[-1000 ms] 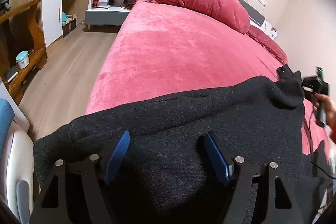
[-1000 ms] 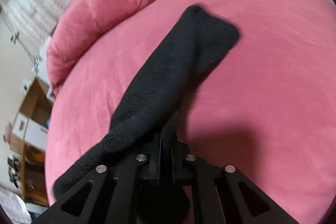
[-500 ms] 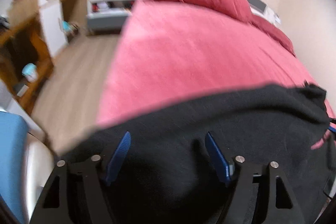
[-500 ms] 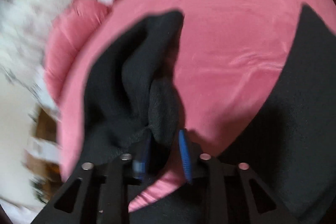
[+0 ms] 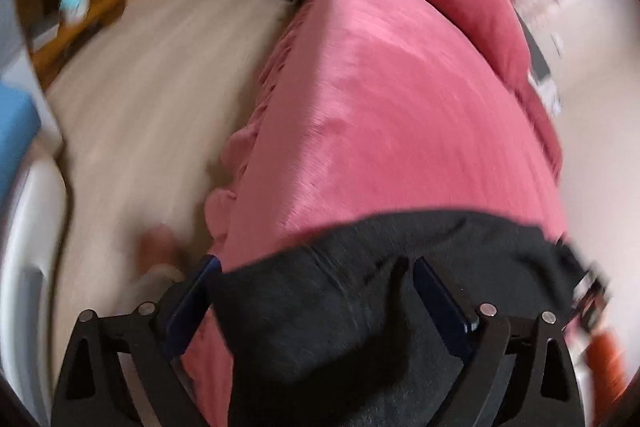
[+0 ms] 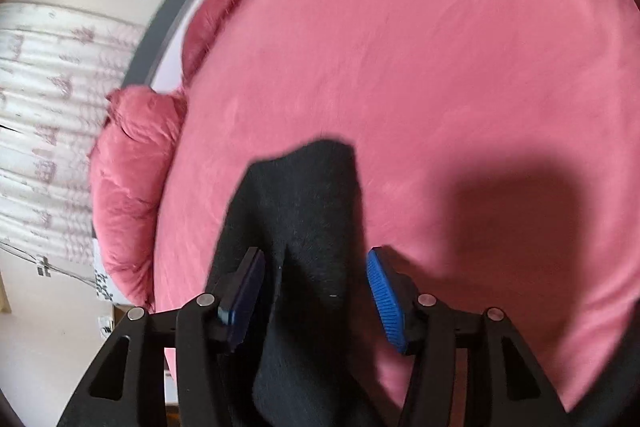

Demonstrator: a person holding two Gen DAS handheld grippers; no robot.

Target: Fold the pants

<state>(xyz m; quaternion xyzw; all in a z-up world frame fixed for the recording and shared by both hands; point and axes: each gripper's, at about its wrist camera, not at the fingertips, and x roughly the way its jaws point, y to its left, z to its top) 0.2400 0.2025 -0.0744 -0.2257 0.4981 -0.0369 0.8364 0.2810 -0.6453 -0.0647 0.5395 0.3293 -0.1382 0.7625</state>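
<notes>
Both grippers have let go since a second ago: my right gripper point(image 6: 316, 291), which was pinched tight on a bunched end of the black pants point(image 6: 296, 227), now has its jaws spreading, and the cloth lies loose between the blue pads point(image 6: 386, 301) without either pressing it. My left gripper point(image 5: 312, 307) has swung toward the near corner of the bed point(image 5: 380, 107), so floor now fills the left of its view. Its jaws are opening wide; black fabric point(image 5: 340, 307) sits between them, apparently unpinched, though blur hides the contact. The pants lie across the near end of the red bedspread, one end reaching toward the pillows point(image 6: 132, 167). I judge this a release after laying a fold down, freeing both tools to regrip for the next fold.
</notes>
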